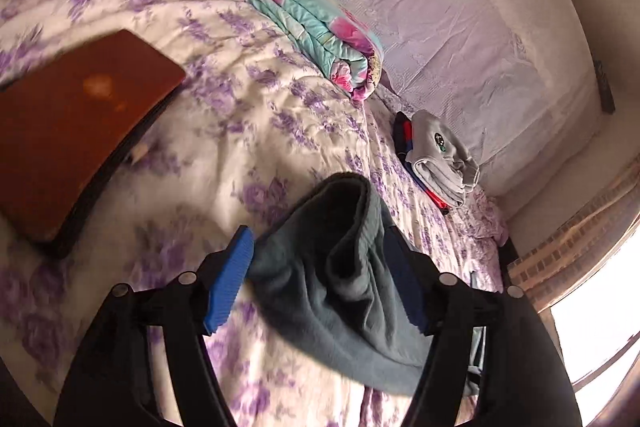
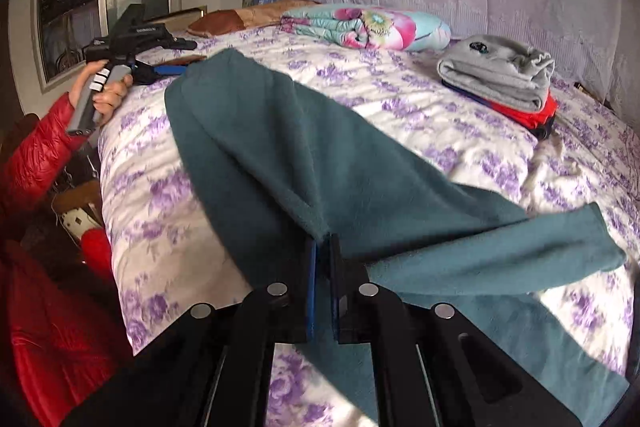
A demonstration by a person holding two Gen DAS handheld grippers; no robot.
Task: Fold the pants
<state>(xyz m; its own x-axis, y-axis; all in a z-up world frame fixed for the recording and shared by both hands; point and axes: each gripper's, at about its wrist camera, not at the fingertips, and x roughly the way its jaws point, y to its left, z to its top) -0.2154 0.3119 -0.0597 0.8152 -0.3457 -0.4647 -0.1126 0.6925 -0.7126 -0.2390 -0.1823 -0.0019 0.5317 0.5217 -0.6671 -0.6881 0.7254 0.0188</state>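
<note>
Your right claw point(image 2: 323, 247) is pressed together, pinching a fold of the teal pants point(image 2: 280, 147) near the front edge of the bed point(image 2: 460, 131). From there the pants spread across the purple-flowered cover, one leg running off to the right.

Your left claw point(image 1: 320, 267) is spread wide. A bunched part of the pants point(image 1: 344, 267) lies between its blue pads point(image 1: 232, 279); it rests against the right finger, and the left pad stands clear of it. In the right wrist view your left hand point(image 2: 108, 87), in a red sleeve point(image 2: 36, 151), holds that tool's handle at the bed's left edge.

Further back lie a folded floral quilt point(image 2: 368, 27) and a stack of folded clothes point(image 2: 500, 79), grey on top.
</note>
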